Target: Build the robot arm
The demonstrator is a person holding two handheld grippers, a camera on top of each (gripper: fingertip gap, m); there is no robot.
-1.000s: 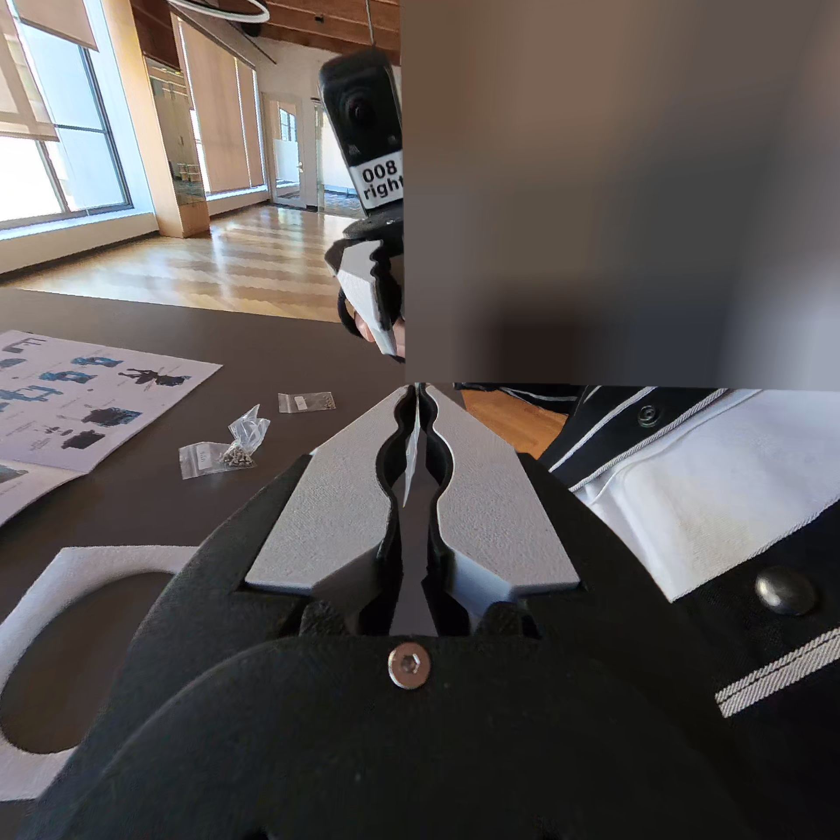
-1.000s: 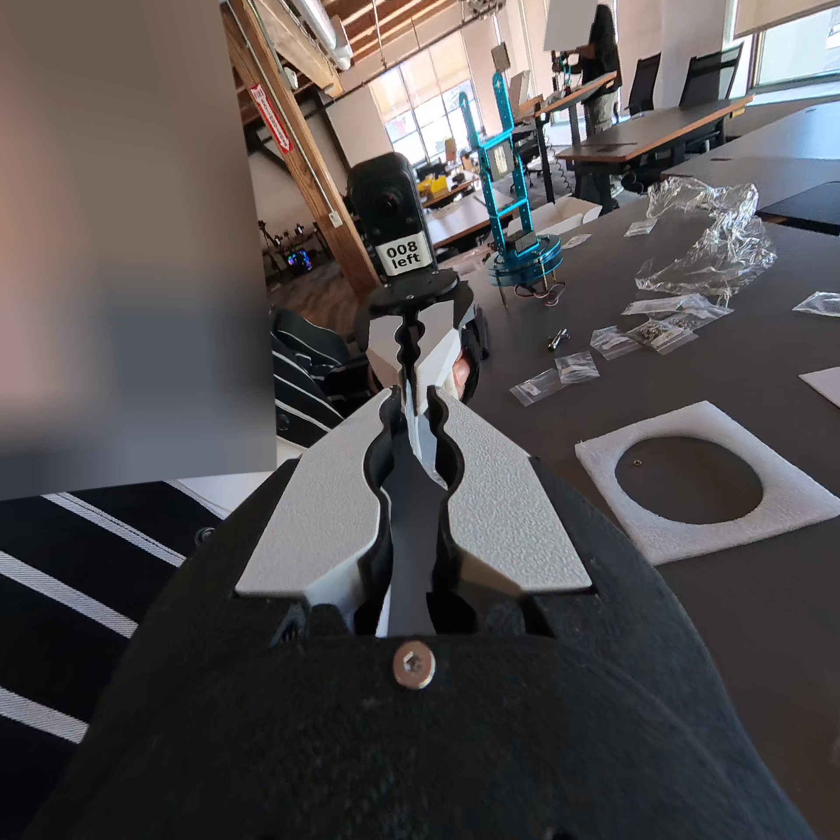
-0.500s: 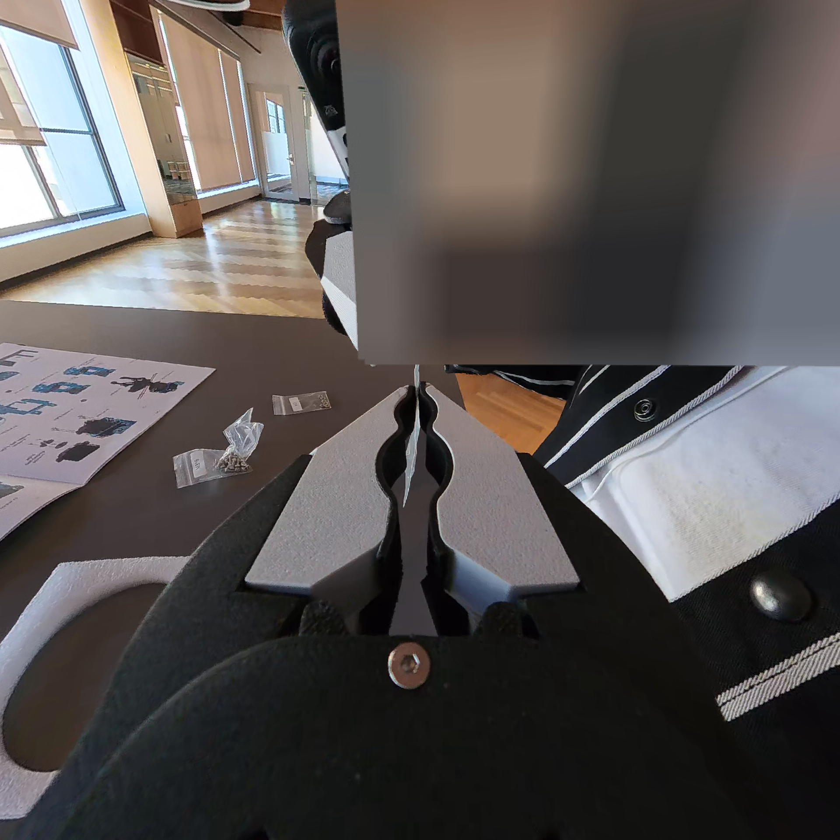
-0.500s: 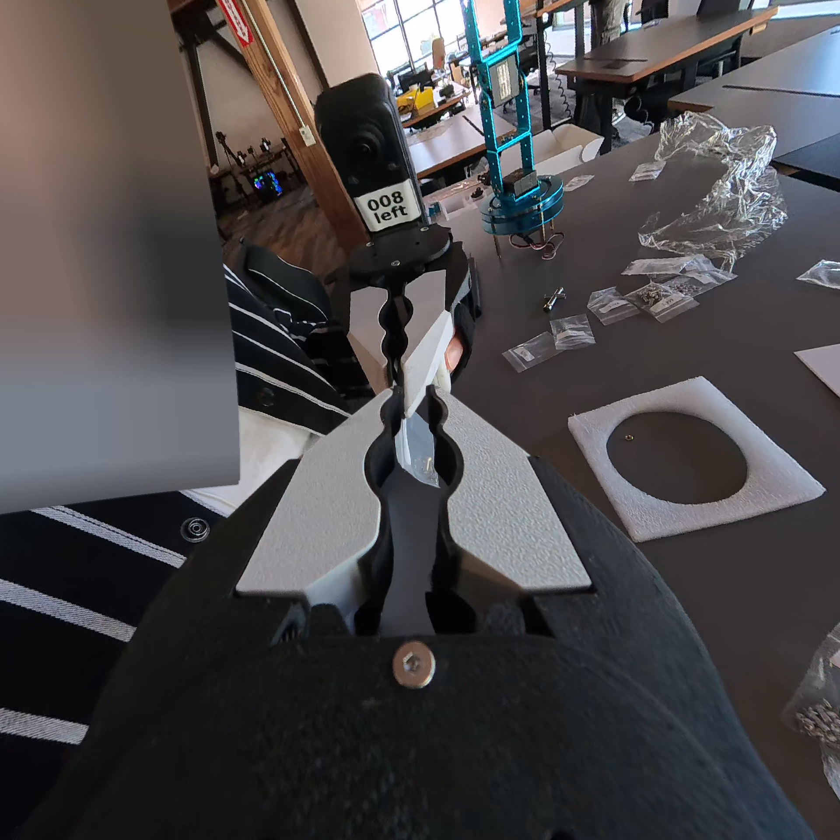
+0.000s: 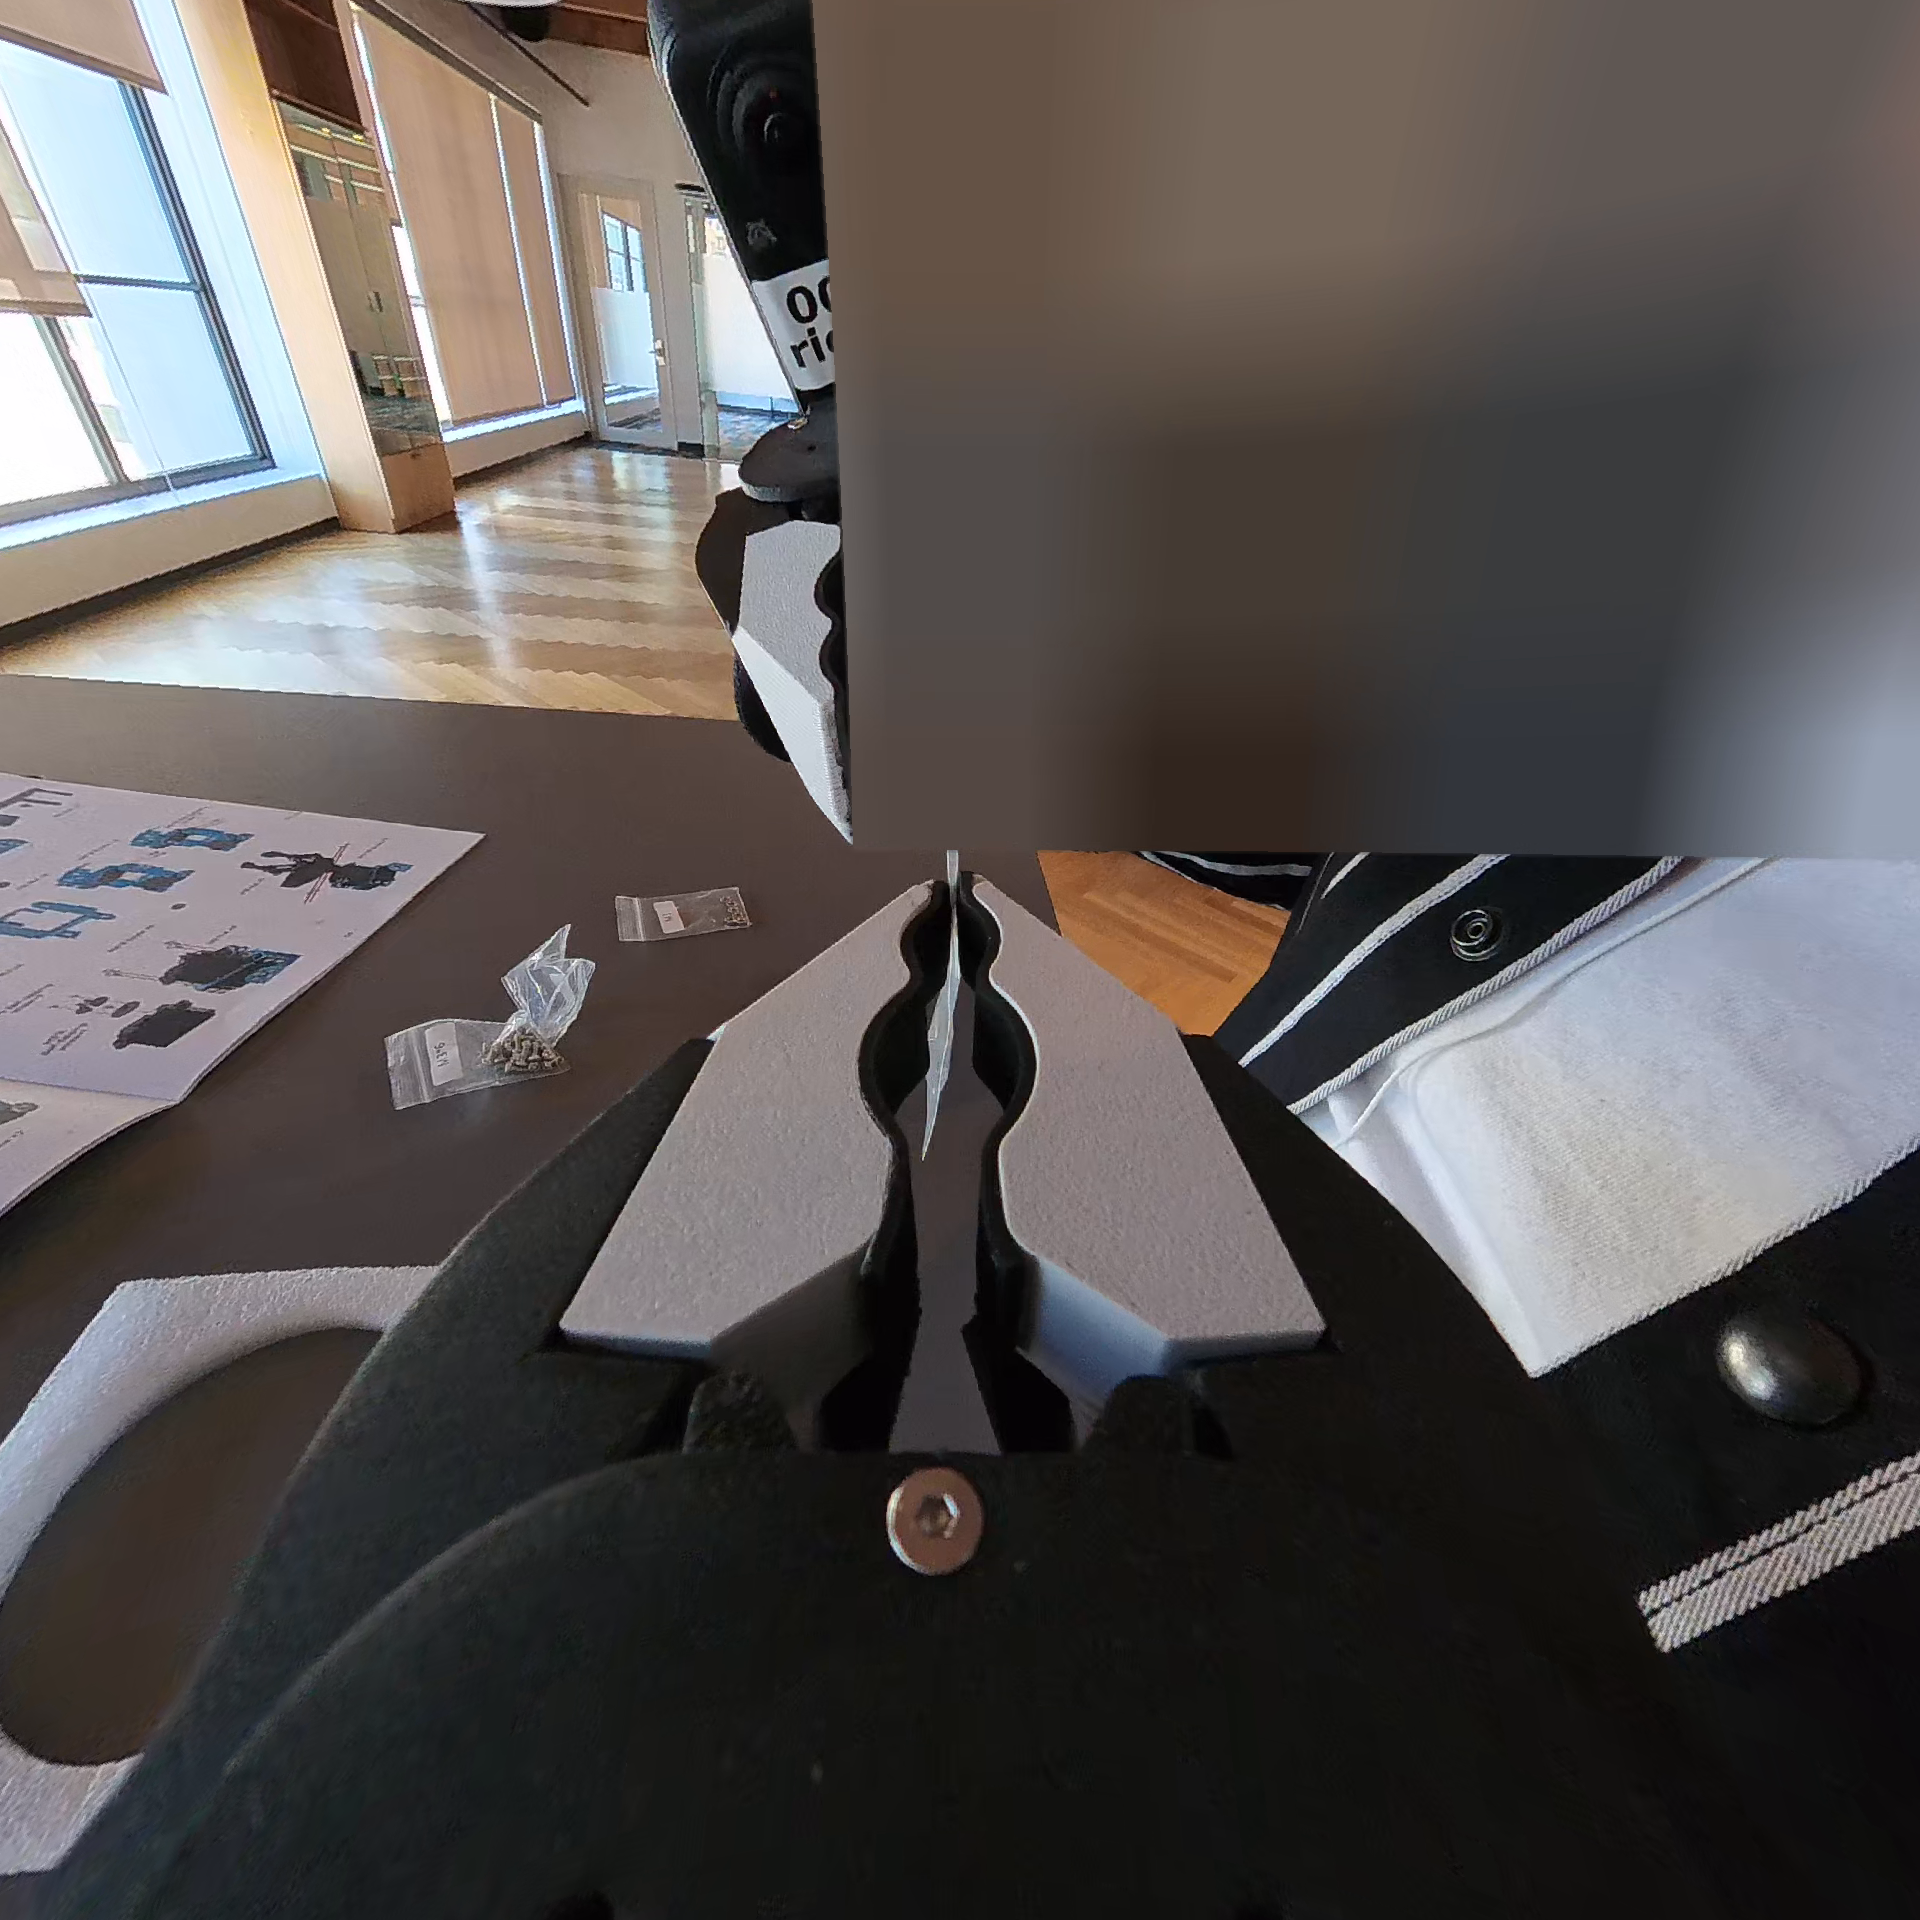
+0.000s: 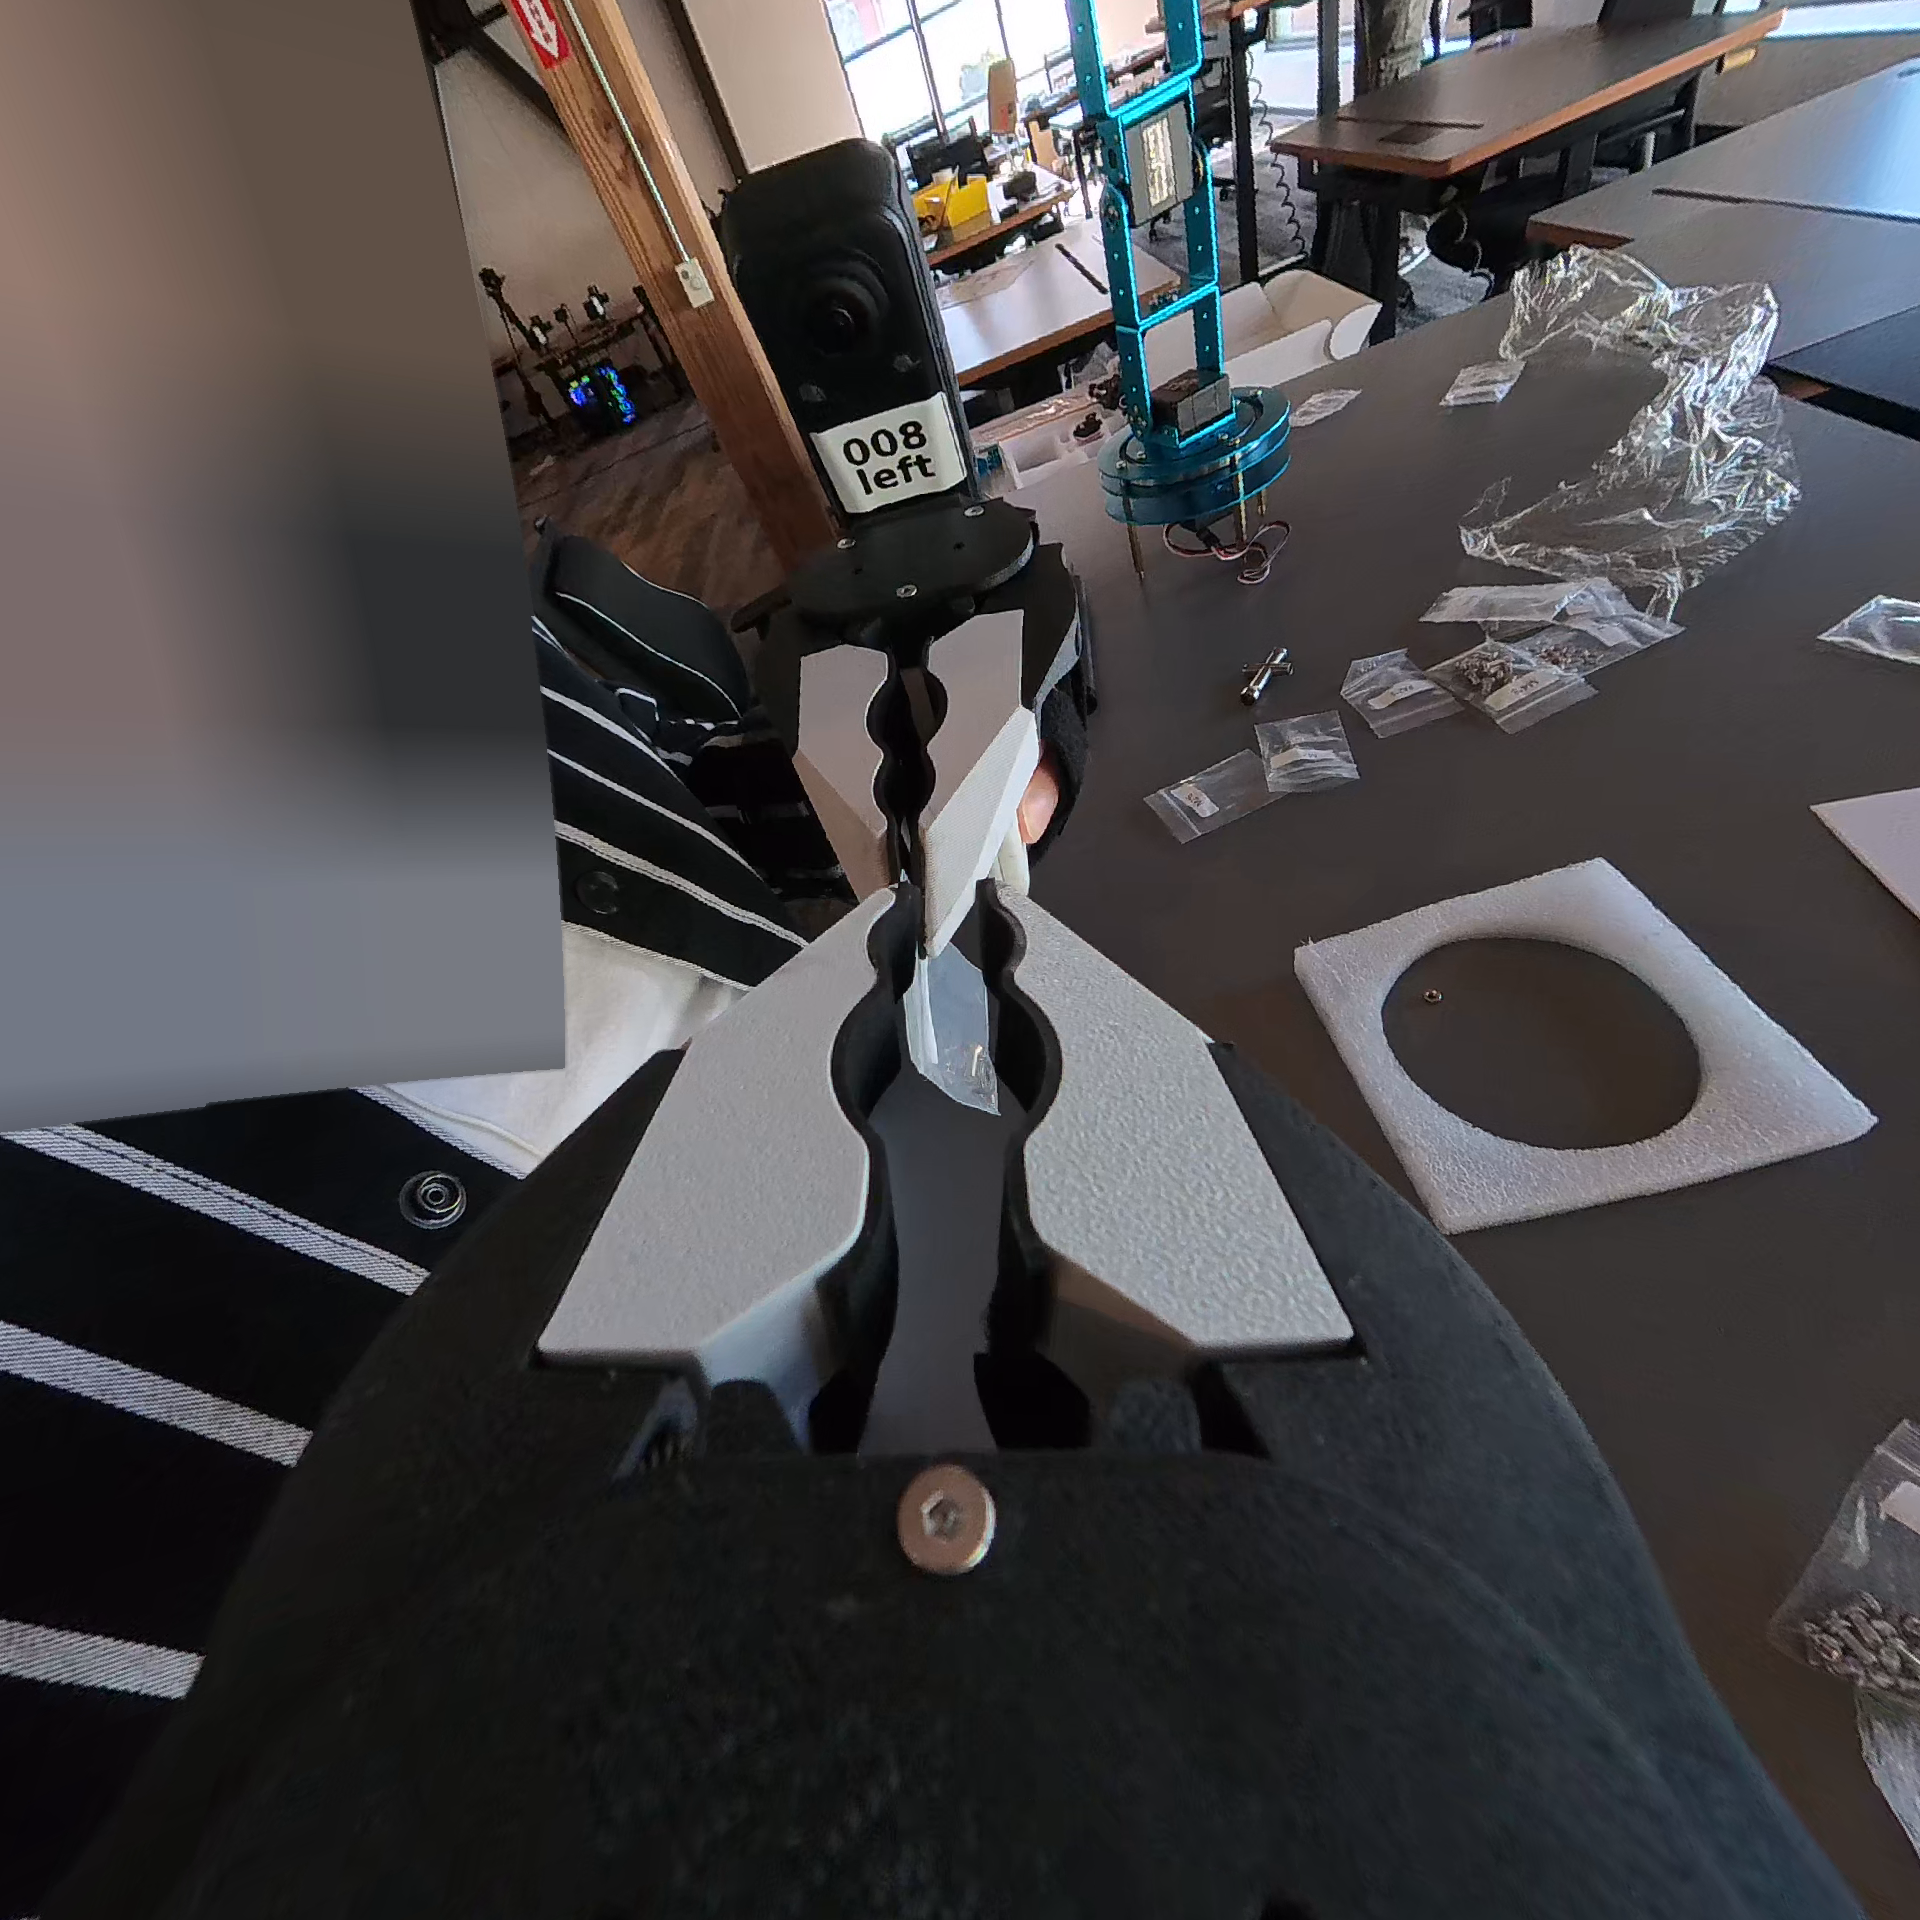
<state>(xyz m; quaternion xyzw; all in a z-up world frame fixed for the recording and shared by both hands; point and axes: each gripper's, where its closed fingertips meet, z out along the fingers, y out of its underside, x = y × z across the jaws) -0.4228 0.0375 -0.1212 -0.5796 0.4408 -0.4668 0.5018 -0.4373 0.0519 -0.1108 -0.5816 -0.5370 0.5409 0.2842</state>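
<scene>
My left gripper point(image 5: 953, 894) is shut on a small clear plastic bag point(image 5: 940, 1029), seen edge-on between its jaws. In the right wrist view the left gripper point(image 6: 914, 883) points straight at me, held by a gloved hand, and the bag point(image 6: 951, 1039) with a few small screws hangs from its tips. My right gripper point(image 6: 943, 904) stands with its jaws a narrow gap apart. The left gripper's tips and the bag sit inside that gap, and I see no clamping on the bag. In the left wrist view only one finger point(image 5: 790, 644) of the right gripper shows beside a blurred patch.
On the dark table point(image 6: 1455, 883) lie a white foam square with a round hole point(image 6: 1766, 1101), several small bags of screws point(image 6: 1299, 748), crumpled clear plastic point(image 6: 1642, 447), a small cross wrench point(image 6: 1262, 675) and a blue robot arm base point(image 6: 1195, 447). An instruction sheet point(image 5: 187, 935) lies left. A person's striped jacket is close. My left and right fingertips are right by each other.
The two grippers have come closer, tip to tip. The bag held by the left gripper now hangs inside the gap of the right gripper's jaws.
</scene>
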